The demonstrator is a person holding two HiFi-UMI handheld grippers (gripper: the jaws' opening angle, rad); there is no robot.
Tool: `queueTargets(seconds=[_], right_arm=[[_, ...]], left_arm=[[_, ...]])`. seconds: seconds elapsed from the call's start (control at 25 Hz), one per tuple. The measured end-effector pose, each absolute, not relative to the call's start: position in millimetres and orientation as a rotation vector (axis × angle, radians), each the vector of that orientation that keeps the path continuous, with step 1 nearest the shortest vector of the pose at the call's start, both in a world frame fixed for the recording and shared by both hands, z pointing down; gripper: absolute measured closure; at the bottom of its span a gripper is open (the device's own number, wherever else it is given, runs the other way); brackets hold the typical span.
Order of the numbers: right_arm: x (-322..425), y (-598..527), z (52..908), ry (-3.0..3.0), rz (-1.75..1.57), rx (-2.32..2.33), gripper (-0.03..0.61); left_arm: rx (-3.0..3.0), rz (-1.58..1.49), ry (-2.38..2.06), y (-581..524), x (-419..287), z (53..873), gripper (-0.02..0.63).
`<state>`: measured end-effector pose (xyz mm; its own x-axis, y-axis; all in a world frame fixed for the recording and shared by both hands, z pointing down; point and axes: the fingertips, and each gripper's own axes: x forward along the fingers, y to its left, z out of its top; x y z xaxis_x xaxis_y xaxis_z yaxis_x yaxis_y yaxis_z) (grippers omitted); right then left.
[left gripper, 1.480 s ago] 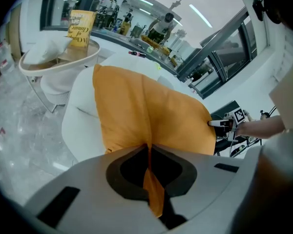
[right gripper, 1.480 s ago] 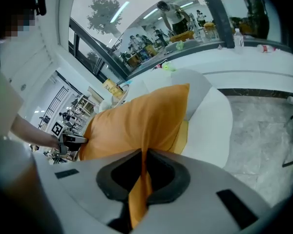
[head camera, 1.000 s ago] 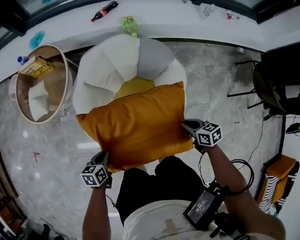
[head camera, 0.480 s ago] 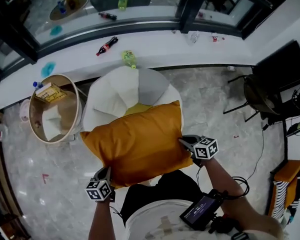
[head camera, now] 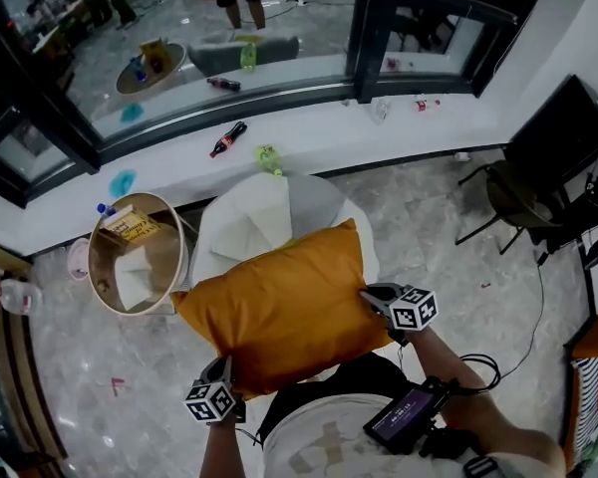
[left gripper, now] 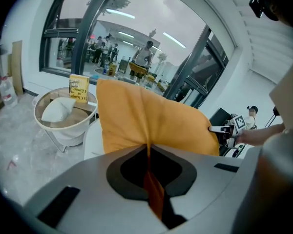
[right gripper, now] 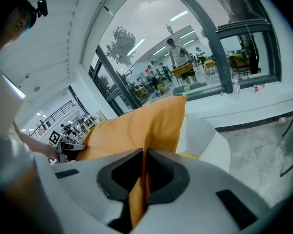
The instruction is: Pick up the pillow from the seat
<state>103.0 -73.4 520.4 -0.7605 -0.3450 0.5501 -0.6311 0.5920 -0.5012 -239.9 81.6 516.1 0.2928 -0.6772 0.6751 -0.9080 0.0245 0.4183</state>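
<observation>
The floor (head camera: 458, 237) lies bare to the right of the seat (head camera: 264, 222) as far as a black chair (head camera: 513, 202) by the right wall, and bare again at lower left. The ledge (head camera: 379, 137) under the windows closes off the far side. The seat stands against that ledge, with a basket (head camera: 105, 267) just beside its left edge.

The pillow (head camera: 279, 307) is off the seat, held in the air between the seat and the person. It covers the seat's near rim, so the gap beneath it cannot be judged from above.

The right gripper (head camera: 369, 293) is clamped on the pillow's right edge, and the left gripper (head camera: 222, 366) on its near left corner. Each gripper view shows orange cloth pinched between jaws that are almost together.

A bottle (head camera: 229, 138) lies on the ledge behind the seat. Both forearms are cut off by the lower edge of the head view, and the pillow hides the front half of the seat.
</observation>
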Motion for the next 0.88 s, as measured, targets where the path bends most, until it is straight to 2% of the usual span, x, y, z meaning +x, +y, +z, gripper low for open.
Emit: queueTargets(seconds=[0.4, 0.88], right_arm=[[83.6, -69.3, 482.6, -2.53, 0.926, 0.83, 0.546], [91.5, -67.3, 387.3, -2.656, 0.804, 0.947, 0.548]], left_arm=[[1.811, 0.288, -1.555, 80.0, -267.9, 468.9, 0.599], [1.961, 0.181, -1.585, 65.4, -261.5, 405.2, 0.598]])
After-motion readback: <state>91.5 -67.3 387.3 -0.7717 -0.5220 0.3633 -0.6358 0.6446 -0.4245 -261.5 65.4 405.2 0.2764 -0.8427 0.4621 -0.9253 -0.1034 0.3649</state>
